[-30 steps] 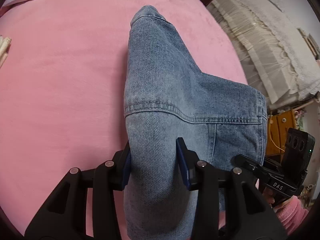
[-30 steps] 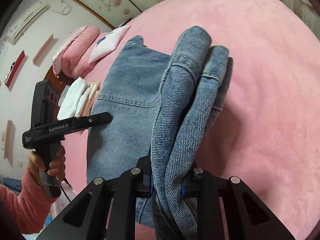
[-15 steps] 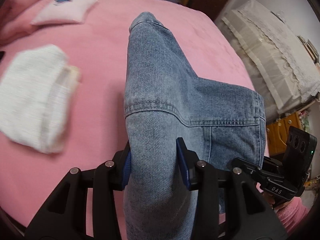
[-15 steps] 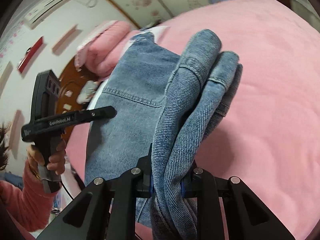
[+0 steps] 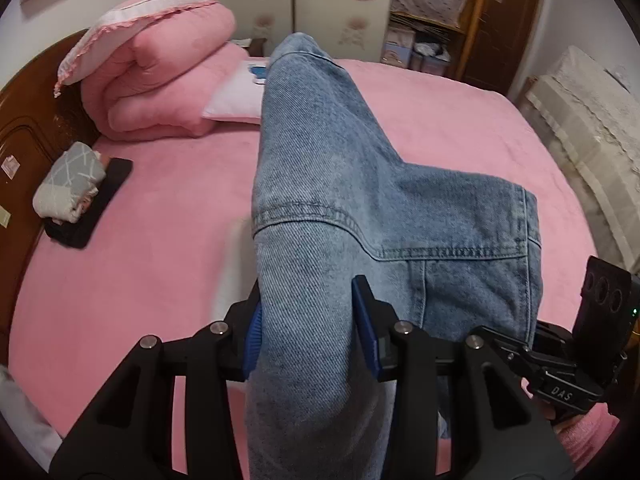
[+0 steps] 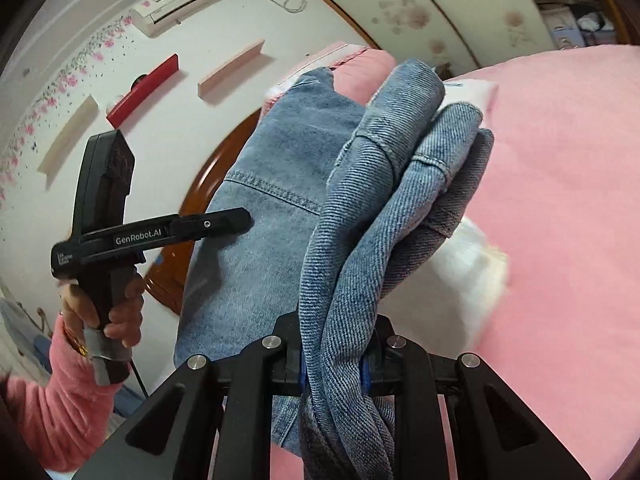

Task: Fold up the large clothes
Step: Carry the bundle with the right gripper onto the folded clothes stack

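The folded blue denim garment (image 5: 344,208) hangs in the air above the pink bed (image 5: 140,264), held between both grippers. My left gripper (image 5: 308,328) is shut on one thick folded end of it. My right gripper (image 6: 336,364) is shut on the other bunched end (image 6: 384,208), where several denim layers stick up past the fingers. The right gripper also shows at the lower right of the left wrist view (image 5: 568,364). The left gripper and the hand holding it show at the left of the right wrist view (image 6: 160,236).
A rolled pink quilt (image 5: 160,80) and a white pillow (image 5: 240,96) lie at the head of the bed. A folded grey-white cloth on a dark item (image 5: 72,192) sits by the wooden headboard (image 5: 24,128). A white folded garment (image 6: 472,272) lies under the denim. A lace-covered piece of furniture (image 5: 580,120) stands at right.
Both grippers have lifted and tilted up with the denim still clamped. The views now show the headboard, quilt and wall instead of mostly bed surface.
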`<state>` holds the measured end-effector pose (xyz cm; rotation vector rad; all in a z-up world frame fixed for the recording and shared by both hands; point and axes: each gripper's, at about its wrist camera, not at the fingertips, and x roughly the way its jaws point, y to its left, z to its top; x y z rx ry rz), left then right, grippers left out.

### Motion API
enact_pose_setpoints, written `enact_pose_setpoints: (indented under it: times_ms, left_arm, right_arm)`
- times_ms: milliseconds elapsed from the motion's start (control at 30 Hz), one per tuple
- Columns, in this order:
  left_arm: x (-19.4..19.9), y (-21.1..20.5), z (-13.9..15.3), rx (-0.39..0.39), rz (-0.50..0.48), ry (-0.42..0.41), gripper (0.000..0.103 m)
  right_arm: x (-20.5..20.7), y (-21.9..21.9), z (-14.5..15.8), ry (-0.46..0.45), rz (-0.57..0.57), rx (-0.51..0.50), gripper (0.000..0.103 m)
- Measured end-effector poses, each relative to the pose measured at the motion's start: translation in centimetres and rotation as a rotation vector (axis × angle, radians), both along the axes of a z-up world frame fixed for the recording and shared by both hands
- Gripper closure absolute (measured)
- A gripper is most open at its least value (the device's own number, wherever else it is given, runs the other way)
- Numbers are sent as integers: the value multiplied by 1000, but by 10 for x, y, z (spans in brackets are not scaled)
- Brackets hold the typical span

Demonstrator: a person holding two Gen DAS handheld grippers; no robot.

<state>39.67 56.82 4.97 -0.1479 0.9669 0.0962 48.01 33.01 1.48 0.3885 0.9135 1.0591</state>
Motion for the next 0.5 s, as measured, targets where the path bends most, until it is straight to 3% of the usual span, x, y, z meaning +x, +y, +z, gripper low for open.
enact_pose_setpoints:
  times_ms: [100, 133, 167, 233, 267, 367, 400, 500]
  left_arm:
    - [31, 45, -56, -62, 34, 33, 65]
    - [40, 57, -87, -90, 36, 66, 65]
    - [51, 66, -121, -80, 22, 104, 65]
    - [62, 68, -162, 3, 1, 103, 60]
    - [65, 73, -173, 7, 2, 87, 58]
    - [68, 107, -181, -193, 47, 47, 55]
    - [67, 98, -189, -223, 59, 45, 52]
    - [58, 104, -202, -186, 58, 16, 44]
  right_arm:
    - [23, 38, -42, 21, -17, -62, 86]
    - [28, 47, -62, 51, -24, -90, 86]
    - [28, 53, -83, 89, -30, -117, 86]
    - [34, 61, -123, 145, -44, -159, 86]
    - [39, 54, -147, 172, -75, -180, 86]
    - [61, 40, -196, 254, -87, -173, 85]
    - [67, 39, -210, 273, -77, -166, 85]
    - [63, 25, -224, 193, -27, -192, 83]
